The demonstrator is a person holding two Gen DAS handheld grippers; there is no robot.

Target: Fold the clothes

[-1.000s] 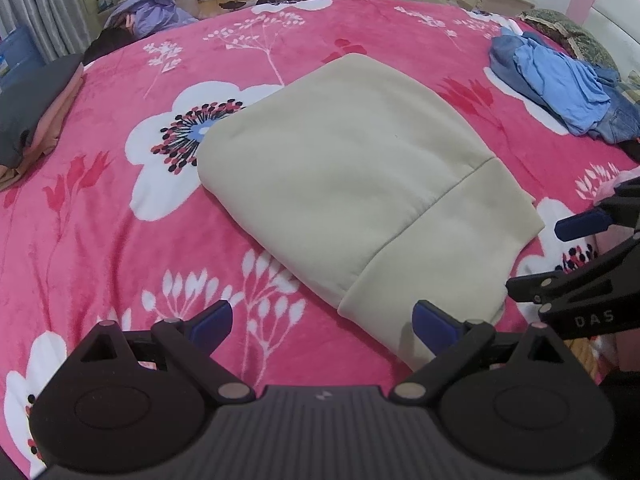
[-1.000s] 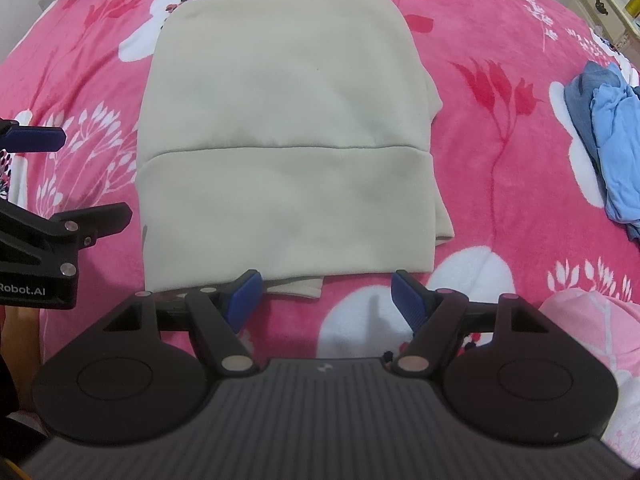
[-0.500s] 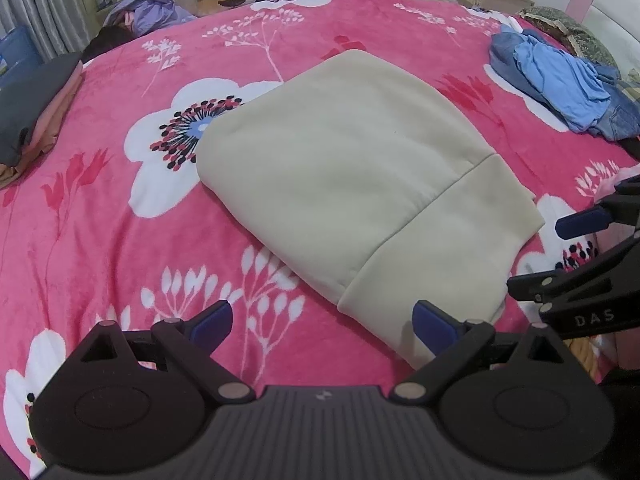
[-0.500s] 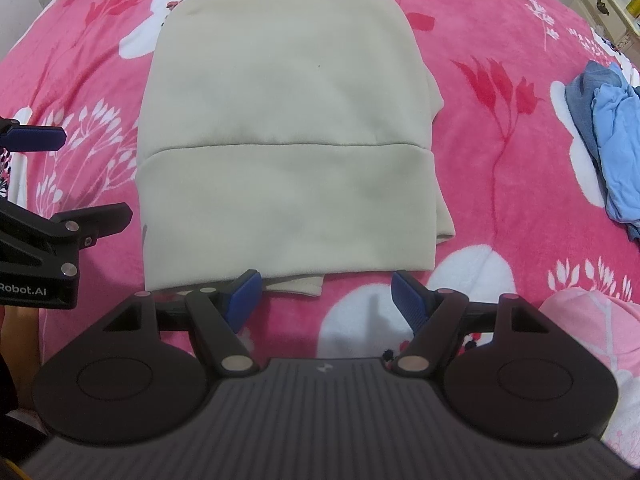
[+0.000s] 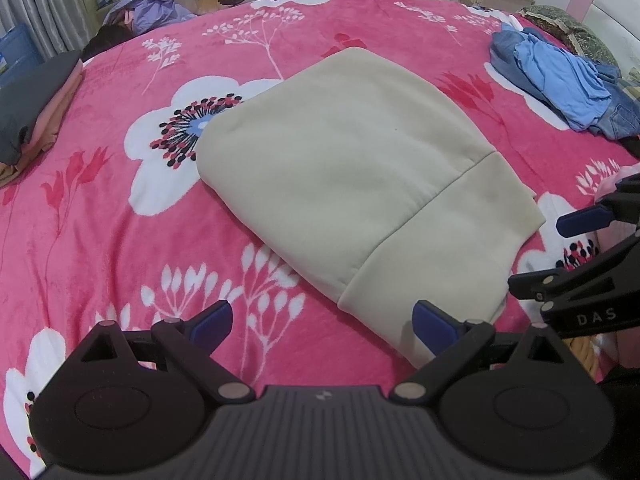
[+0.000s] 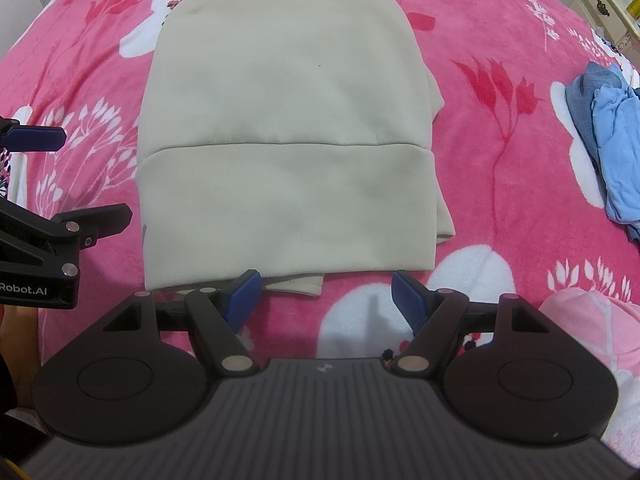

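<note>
Grippers, left (image 5: 322, 320) and right (image 6: 326, 294), gape beside folded cream garment (image 6: 288, 140).

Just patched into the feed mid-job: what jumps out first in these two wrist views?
A cream garment, folded into a flat rectangle, lies mid-bed on a bright pink floral blanket. Both the left gripper and right gripper hover open at its near edge, gripping nothing. A crumpled blue clothes pile waits at the far right.
</note>
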